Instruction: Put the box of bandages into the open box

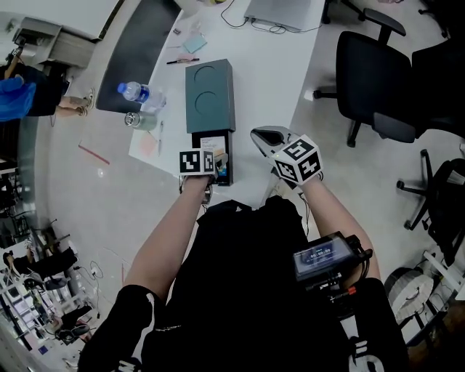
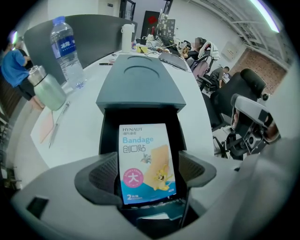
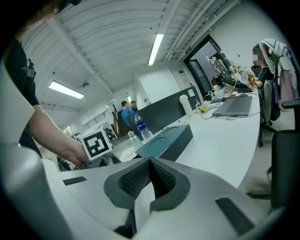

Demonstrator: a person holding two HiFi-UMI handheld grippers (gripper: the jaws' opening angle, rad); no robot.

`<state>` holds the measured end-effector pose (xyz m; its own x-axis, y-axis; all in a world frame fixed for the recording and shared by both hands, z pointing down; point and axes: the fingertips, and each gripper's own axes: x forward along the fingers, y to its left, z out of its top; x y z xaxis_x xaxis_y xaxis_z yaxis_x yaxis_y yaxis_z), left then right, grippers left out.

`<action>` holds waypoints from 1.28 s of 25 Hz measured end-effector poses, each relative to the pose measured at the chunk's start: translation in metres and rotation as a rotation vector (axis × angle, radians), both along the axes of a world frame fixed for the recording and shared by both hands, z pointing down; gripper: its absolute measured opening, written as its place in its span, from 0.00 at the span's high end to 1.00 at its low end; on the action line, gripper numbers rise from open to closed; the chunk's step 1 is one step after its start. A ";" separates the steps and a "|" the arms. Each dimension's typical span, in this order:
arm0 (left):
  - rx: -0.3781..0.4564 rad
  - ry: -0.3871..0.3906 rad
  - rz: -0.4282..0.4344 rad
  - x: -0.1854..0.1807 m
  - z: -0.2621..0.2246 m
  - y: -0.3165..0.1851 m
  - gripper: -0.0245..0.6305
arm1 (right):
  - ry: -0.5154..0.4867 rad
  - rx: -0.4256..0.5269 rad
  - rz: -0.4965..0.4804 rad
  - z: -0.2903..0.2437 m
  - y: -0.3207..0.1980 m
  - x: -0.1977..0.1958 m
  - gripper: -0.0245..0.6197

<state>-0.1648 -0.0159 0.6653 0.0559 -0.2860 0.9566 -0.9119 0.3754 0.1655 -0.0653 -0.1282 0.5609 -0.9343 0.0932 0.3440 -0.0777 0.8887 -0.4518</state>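
The bandage box, white and blue with "Bandage" printed on it, is gripped between the two pads of my left gripper. It hangs over the black open compartment of the dark teal box. From the head view, the left gripper sits at the near end of the teal box, with the bandage box in the opening. My right gripper hovers just right of the box, shut and empty. In its own view, the right gripper has its jaws pressed together, and the teal box lies beyond on the left.
A water bottle and a metal flask stand left of the box on the white table. A pen and a laptop lie farther back. Office chairs stand to the right. The table's near edge is under my hands.
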 end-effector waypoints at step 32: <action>0.594 -0.058 0.012 -0.013 -0.107 0.022 0.78 | 0.012 0.111 -0.006 -0.029 0.041 -0.019 0.92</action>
<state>-0.1778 0.0065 0.5584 0.0145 -0.7724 0.6350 -0.9294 0.2239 0.2936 -0.0847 -0.0876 0.5318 -0.9297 0.0600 0.3635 -0.0766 0.9336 -0.3499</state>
